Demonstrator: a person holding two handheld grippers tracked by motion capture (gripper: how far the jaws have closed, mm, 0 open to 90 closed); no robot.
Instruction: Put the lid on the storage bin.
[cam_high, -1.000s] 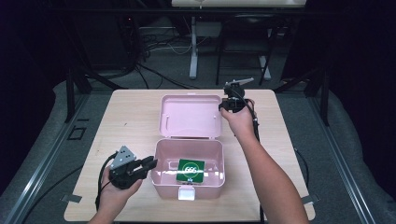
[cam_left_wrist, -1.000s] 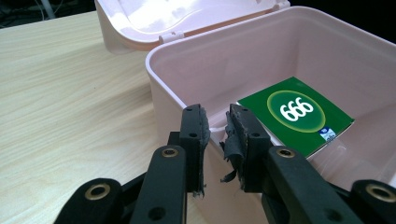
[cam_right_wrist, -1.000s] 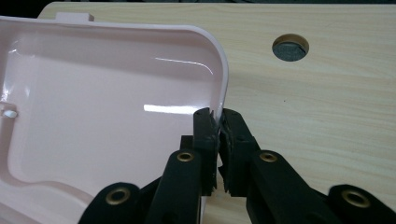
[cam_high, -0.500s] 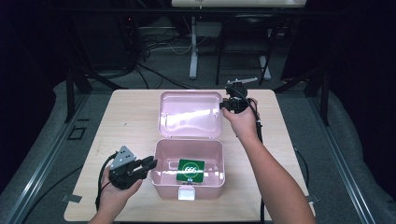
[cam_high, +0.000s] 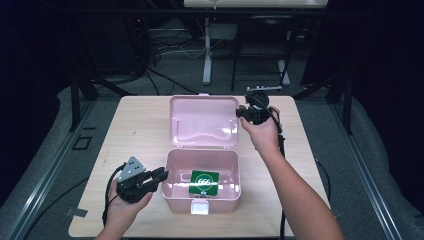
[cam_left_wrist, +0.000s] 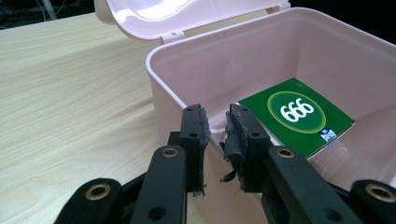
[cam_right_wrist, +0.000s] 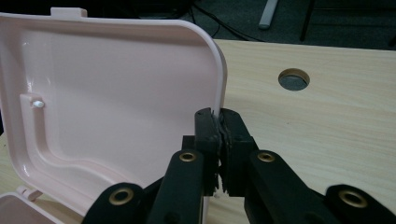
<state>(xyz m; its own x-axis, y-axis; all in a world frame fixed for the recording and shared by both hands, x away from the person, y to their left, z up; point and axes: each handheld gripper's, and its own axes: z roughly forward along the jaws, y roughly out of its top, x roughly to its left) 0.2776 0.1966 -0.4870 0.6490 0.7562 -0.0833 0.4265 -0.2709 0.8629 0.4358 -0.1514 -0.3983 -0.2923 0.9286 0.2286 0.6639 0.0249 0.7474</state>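
Right gripper (cam_right_wrist: 219, 122) clamped on lid (cam_high: 202, 120) edge; left gripper (cam_left_wrist: 215, 125) parted astride box (cam_high: 172, 202) wall; green pack (cam_left_wrist: 295, 116) label corner unreadable.

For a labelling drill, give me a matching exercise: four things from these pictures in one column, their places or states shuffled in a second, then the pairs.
1. green packet
2. lid
3. left gripper
4. right gripper

A. jaws astride the box's left wall
B. swung open behind the box
C. flat on the box floor
D. clamped on the lid's edge

Pairs: 1-C, 2-B, 3-A, 4-D
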